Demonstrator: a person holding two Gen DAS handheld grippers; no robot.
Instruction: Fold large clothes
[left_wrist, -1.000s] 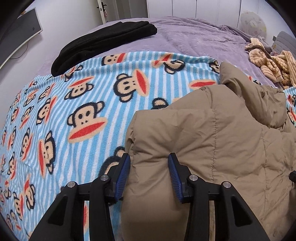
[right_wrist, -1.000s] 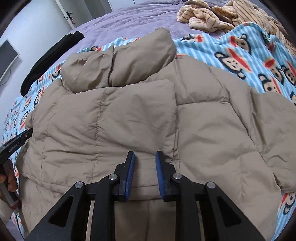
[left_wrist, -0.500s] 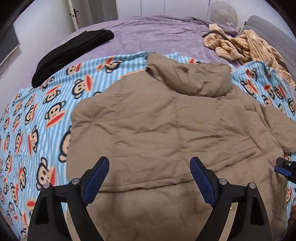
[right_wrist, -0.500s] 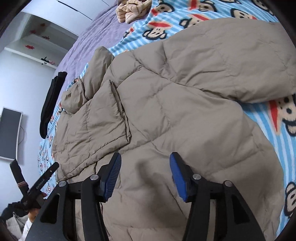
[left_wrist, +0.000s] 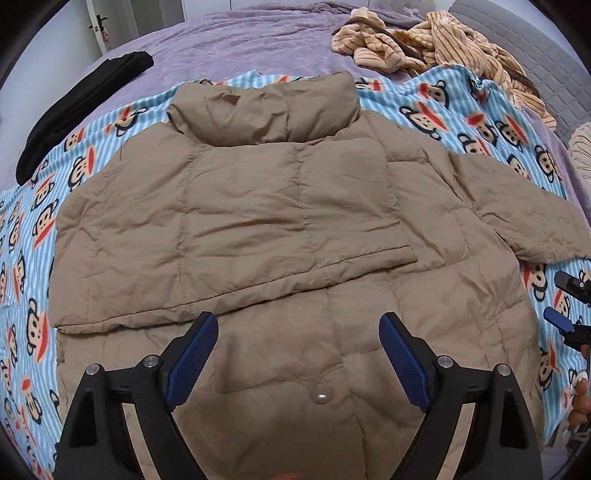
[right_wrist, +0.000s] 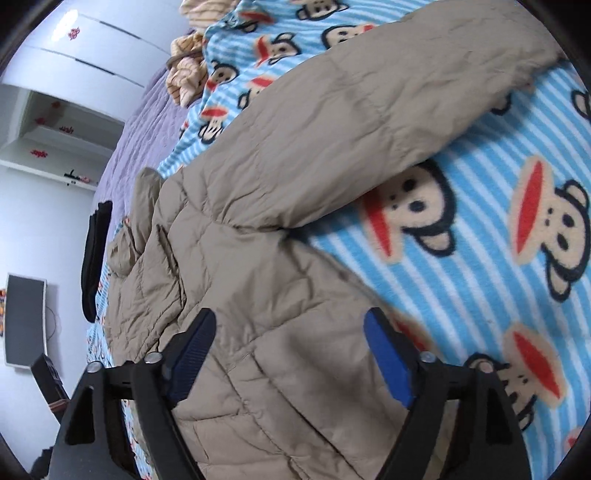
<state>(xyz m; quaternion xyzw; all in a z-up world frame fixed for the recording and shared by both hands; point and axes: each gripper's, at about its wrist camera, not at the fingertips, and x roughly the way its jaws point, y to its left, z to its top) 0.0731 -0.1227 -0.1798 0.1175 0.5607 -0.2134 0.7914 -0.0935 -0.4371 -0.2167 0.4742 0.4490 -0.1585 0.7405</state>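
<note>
Jacket (left_wrist: 258, 221) lies flat on the monkey blanket (left_wrist: 33, 236), collar at the far end, one sleeve folded across its body, the other stretched out right. Behind it, black garment (left_wrist: 74, 96) far left, striped clothes (left_wrist: 443, 48) far right.

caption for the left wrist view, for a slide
Open left gripper above a tan puffer jacket, one side folded in, the other sleeve still out on the monkey-print blanket.
</note>
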